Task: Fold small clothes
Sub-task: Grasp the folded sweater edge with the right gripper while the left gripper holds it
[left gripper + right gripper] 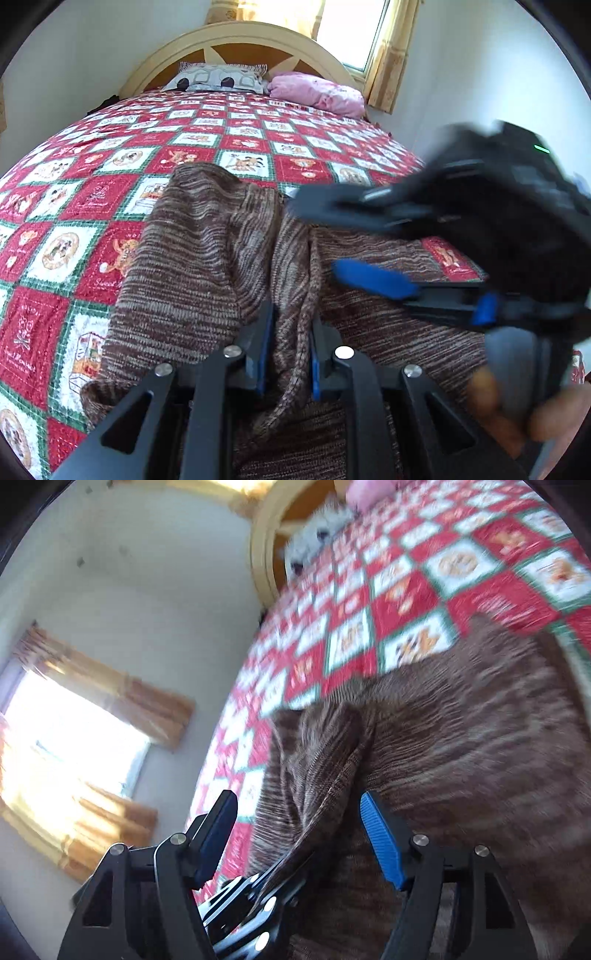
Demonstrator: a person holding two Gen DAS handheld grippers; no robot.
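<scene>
Brown marled knit sweater (192, 258), coarse ribbed yarn, matt. Quilted cotton bedspread (74, 206), printed red-white-green patches, stitched texture. Left gripper (291, 354): matt black plastic links, shiny metal rivets, blue ridged rubbery pads (380, 834) lining the jaws. Headboard (236, 40) painted wood, smooth, cream over brown. Pink pillow (317, 92) soft crumpled cloth. Curtains (110, 690) thin yellow fabric.

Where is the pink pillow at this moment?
In the left wrist view the pink pillow lies at the far end of the bed, right of the patterned white pillow, against the headboard and below the window.
</scene>
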